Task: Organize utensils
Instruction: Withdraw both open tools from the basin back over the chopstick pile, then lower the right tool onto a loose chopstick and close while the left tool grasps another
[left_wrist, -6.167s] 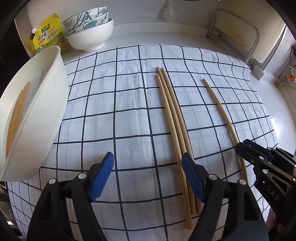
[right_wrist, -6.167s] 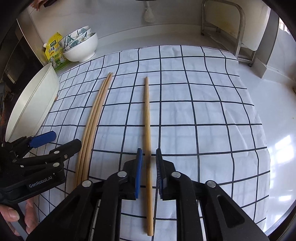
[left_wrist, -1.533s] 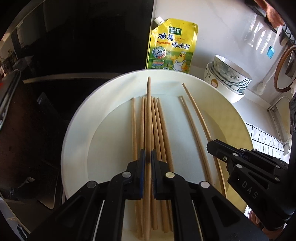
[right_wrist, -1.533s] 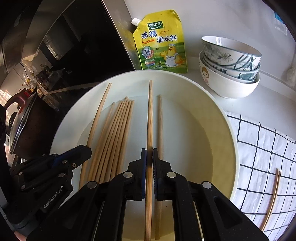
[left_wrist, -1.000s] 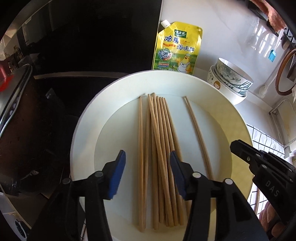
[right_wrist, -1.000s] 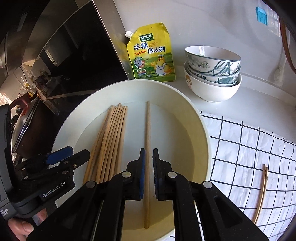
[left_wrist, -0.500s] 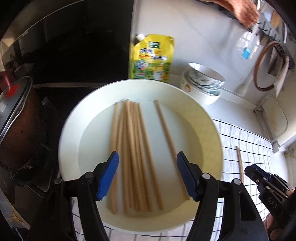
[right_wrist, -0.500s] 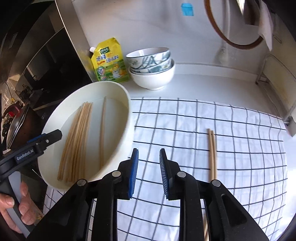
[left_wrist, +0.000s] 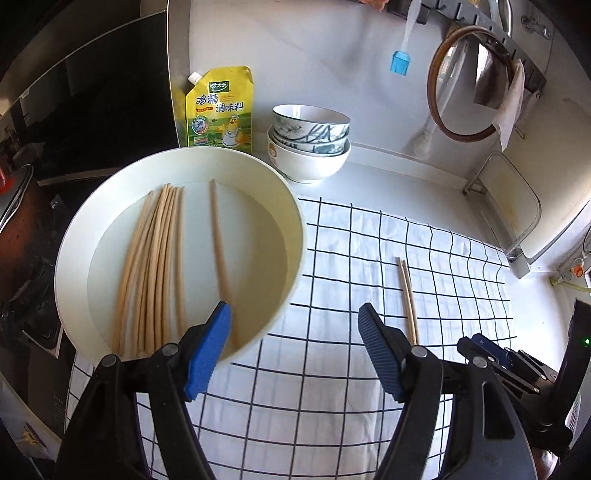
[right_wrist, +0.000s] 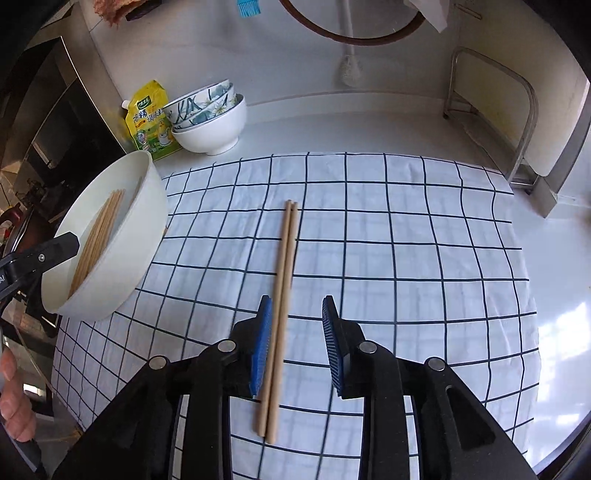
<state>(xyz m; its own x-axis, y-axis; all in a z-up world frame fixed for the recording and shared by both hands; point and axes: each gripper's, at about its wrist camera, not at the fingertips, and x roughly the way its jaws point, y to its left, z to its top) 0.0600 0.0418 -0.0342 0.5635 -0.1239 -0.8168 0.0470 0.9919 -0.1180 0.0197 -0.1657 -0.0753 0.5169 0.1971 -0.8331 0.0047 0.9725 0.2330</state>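
Note:
A large white bowl (left_wrist: 295, 221) at the left holds several wooden chopsticks (left_wrist: 155, 258); it also shows in the right wrist view (right_wrist: 125, 251). Two wooden chopsticks (right_wrist: 282, 295) lie side by side on the checked cloth (right_wrist: 406, 258); they also show in the left wrist view (left_wrist: 407, 299). My right gripper (right_wrist: 297, 339) is open and empty, its jaws either side of the pair's near half. My left gripper (left_wrist: 293, 350) is open and empty above the bowl's near right rim and the cloth.
A yellow seasoning pouch (left_wrist: 221, 110) and stacked bowls (left_wrist: 309, 144) stand at the back by the wall. A metal rack (right_wrist: 517, 122) is at the right. A dark stove with a pot (left_wrist: 22, 229) is left of the bowl.
Both grippers have drawn back from the bowl and swung right. The right gripper opened wider and now straddles the two chopsticks on the cloth. The left gripper stayed open.

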